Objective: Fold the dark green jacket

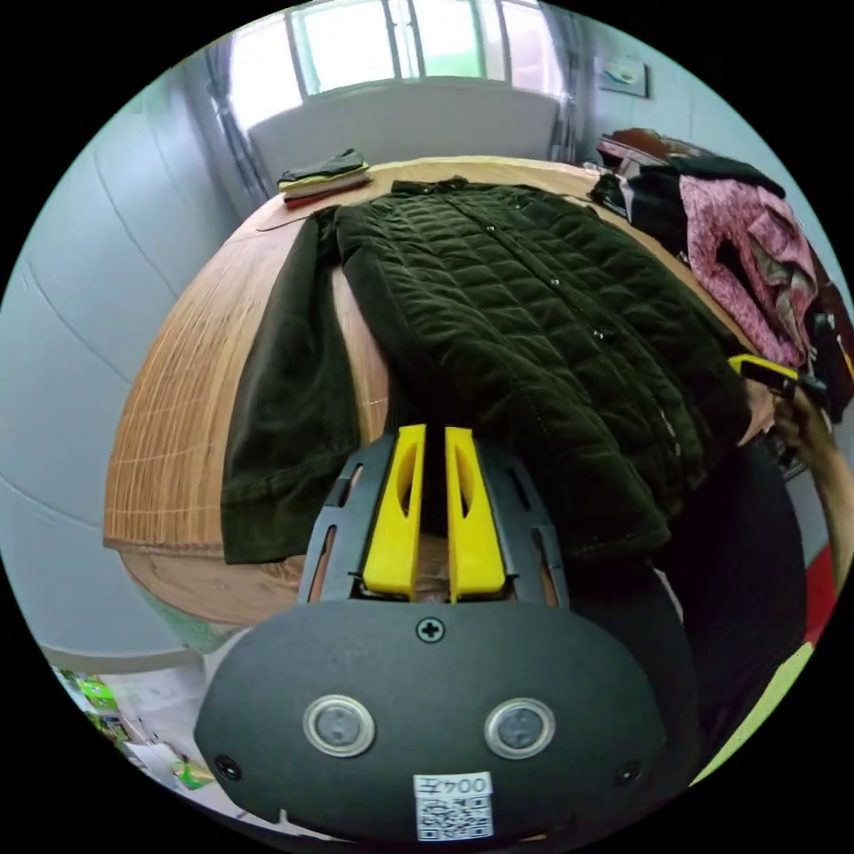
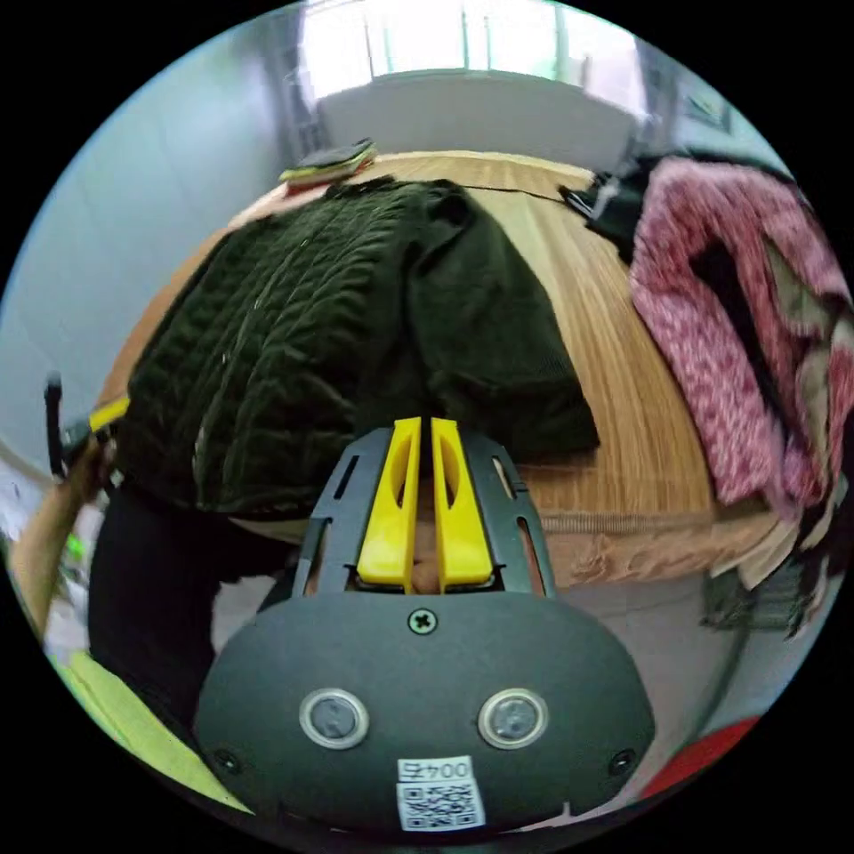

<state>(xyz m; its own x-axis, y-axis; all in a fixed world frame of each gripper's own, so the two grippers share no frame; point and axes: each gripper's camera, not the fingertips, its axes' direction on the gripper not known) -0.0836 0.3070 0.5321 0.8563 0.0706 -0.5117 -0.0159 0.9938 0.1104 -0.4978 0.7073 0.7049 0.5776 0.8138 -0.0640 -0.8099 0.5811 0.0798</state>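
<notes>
Dark green quilted jacket (image 1: 525, 329) flat on wooden table (image 1: 187, 374), left gripper (image 1: 435, 436) nearly closed at its hem, right gripper (image 2: 425, 427) nearly closed too, pink clothes (image 2: 712, 338) to its right, both holding nothing

Bright overexposed daylight from the far window (image 1: 400, 44), strong fisheye bending at edges, right gripper view slightly blurred.

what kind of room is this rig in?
Probably a room in a home used for sorting laundry: a wooden table with the dark green jacket spread on it, a heap of unfolded clothes beside it, a small folded stack near the window.
</notes>
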